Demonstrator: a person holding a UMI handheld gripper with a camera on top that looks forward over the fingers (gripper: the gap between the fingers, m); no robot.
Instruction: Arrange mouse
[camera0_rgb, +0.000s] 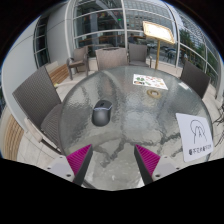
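Observation:
A dark grey mouse (102, 112) lies on a round glass table (150, 120), left of the table's middle. My gripper (112, 160) hovers over the near part of the table with its fingers wide apart and nothing between them. The mouse is beyond the fingers, a little to the left of the gap. The magenta pads (79, 157) show on the inner faces of both fingers.
A white printed sheet (148, 80) lies at the far side of the table. A white card with a logo (196, 136) lies at the right. Chairs (38, 85) stand around the table, with glass building walls behind them.

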